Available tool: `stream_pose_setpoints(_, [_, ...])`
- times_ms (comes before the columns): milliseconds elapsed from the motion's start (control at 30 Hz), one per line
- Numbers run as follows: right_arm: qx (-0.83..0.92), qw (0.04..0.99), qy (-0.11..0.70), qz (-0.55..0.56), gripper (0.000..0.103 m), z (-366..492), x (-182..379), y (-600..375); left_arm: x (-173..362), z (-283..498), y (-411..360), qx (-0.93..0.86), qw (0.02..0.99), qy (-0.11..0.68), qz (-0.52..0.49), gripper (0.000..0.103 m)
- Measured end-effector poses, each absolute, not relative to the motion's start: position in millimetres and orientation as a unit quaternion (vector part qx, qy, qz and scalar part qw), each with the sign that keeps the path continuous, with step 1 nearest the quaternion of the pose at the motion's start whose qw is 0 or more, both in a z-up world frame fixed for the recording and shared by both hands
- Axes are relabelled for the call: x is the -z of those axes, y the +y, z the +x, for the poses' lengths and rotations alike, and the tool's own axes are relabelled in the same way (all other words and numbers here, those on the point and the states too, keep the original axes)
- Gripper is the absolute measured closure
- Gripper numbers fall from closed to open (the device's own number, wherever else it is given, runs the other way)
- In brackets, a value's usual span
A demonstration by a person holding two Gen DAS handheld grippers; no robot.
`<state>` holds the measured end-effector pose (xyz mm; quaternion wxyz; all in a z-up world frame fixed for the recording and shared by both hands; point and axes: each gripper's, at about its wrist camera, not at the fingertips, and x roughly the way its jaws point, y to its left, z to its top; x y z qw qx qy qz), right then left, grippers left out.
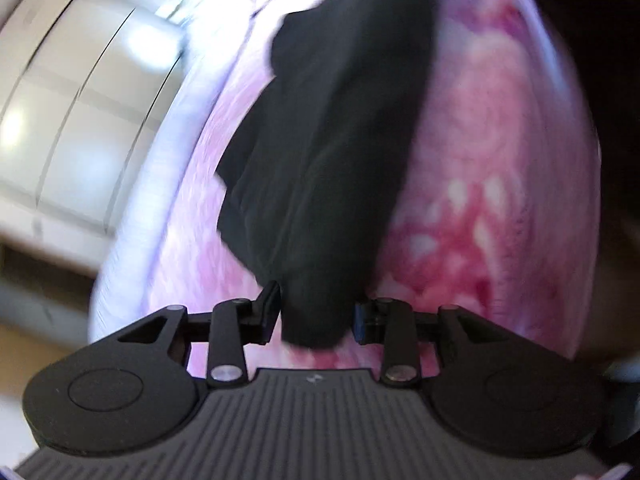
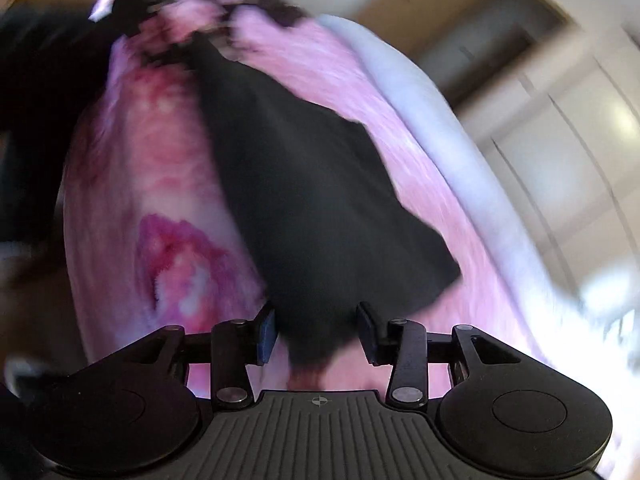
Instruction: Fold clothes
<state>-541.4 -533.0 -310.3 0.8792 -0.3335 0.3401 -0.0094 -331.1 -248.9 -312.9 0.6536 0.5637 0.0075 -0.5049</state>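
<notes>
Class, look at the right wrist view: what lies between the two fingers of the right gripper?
In the right wrist view, an end of the black garment lies between the fingers of the right gripper, over the pink bedspread; gaps show beside both pads.

The left gripper fills the bottom of the frame, its ribbed body across the lower edge and its two jaws parted at the lower middle. An end of a black garment hangs between them; it fills the gap from pad to pad, but blur hides whether they press on it. From there the cloth runs up the centre to the top edge, widening on the left side. Under it lies a pink patterned cover, deeper red at the right. At the left of the frame stand pale cabinet doors, much blurred.
</notes>
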Motion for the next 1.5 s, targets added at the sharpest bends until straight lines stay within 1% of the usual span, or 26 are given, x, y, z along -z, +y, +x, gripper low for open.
stream_pose_setpoints(133, [0.068, 0.902, 0.345, -0.250, 0.062, -562, 297, -535, 292, -316, -225, 0.506, 0.697, 0.082, 0.501, 0.068])
stream_pose_setpoints(200, [0.090, 0.919, 0.334, -0.188, 0.062, -570, 288, -531, 278, -310, -213, 0.506, 0.718, 0.107, 0.465, 0.069])
stream_pose_setpoints(267, [0.101, 0.940, 0.310, -0.104, 0.062, -574, 277, -531, 258, -308, -201, 0.515, 0.738, 0.103, 0.424, 0.070])
stream_pose_setpoints(333, [0.095, 0.953, 0.285, -0.032, 0.062, -568, 266, -531, 242, -317, -206, 0.539, 0.744, 0.100, 0.382, 0.070])
stream_pose_setpoints(400, [0.091, 0.958, 0.272, 0.006, 0.062, -557, 260, -528, 233, -324, -217, 0.558, 0.744, 0.104, 0.352, 0.070])
stream_pose_setpoints(500, [0.081, 0.959, 0.268, 0.036, 0.062, -530, 257, -526, 235, -322, -232, 0.571, 0.745, 0.127, 0.320, 0.069])
stream_pose_setpoints(567, [0.069, 0.957, 0.276, 0.051, 0.062, -508, 265, -527, 248, -309, -246, 0.574, 0.740, 0.170, 0.307, 0.070])
stream_pose_setpoints(633, [0.068, 0.946, 0.310, 0.062, 0.062, -501, 275, -538, 270, -293, -259, 0.572, 0.730, 0.211, 0.308, 0.069])
stream_pose_setpoints(700, [0.067, 0.940, 0.325, 0.083, 0.062, -502, 287, -553, 272, -288, -254, 0.577, 0.730, 0.213, 0.297, 0.069])
stream_pose_setpoints(833, [0.080, 0.933, 0.313, 0.161, 0.060, -522, 284, -576, 261, -289, -249, 0.574, 0.733, 0.211, 0.298, 0.070])
stream_pose_setpoints(967, [0.090, 0.941, 0.290, 0.150, 0.060, -526, 260, -580, 251, -275, -259, 0.576, 0.742, 0.197, 0.283, 0.070])
stream_pose_setpoints(1033, [0.092, 0.944, 0.282, 0.144, 0.060, -515, 250, -589, 246, -264, -279, 0.581, 0.739, 0.194, 0.280, 0.070])
stream_pose_setpoints(1167, [0.090, 0.948, 0.283, 0.117, 0.060, -472, 244, -609, 243, -242, -326, 0.598, 0.724, 0.187, 0.289, 0.070])
stream_pose_setpoints(1233, [0.084, 0.947, 0.295, 0.097, 0.060, -446, 251, -618, 249, -230, -353, 0.612, 0.714, 0.188, 0.285, 0.070])
stream_pose_setpoints(1300, [0.077, 0.944, 0.311, 0.078, 0.060, -418, 261, -627, 261, -214, -379, 0.627, 0.699, 0.200, 0.280, 0.075])
stream_pose_setpoints(1333, [0.073, 0.940, 0.325, 0.071, 0.060, -403, 269, -634, 267, -206, -390, 0.633, 0.692, 0.207, 0.279, 0.081])
stream_pose_setpoints(1367, [0.073, 0.935, 0.341, 0.064, 0.060, -389, 277, -640, 274, -198, -401, 0.635, 0.686, 0.214, 0.282, 0.084])
stream_pose_setpoints(1400, [0.074, 0.931, 0.351, 0.060, 0.060, -377, 284, -647, 282, -191, -411, 0.629, 0.685, 0.216, 0.297, 0.084])
stream_pose_setpoints(1467, [0.078, 0.931, 0.350, 0.069, 0.060, -362, 293, -666, 296, -177, -425, 0.628, 0.682, 0.209, 0.311, 0.077])
stream_pose_setpoints(1500, [0.080, 0.931, 0.350, 0.073, 0.060, -354, 298, -675, 296, -173, -427, 0.625, 0.685, 0.211, 0.308, 0.076])
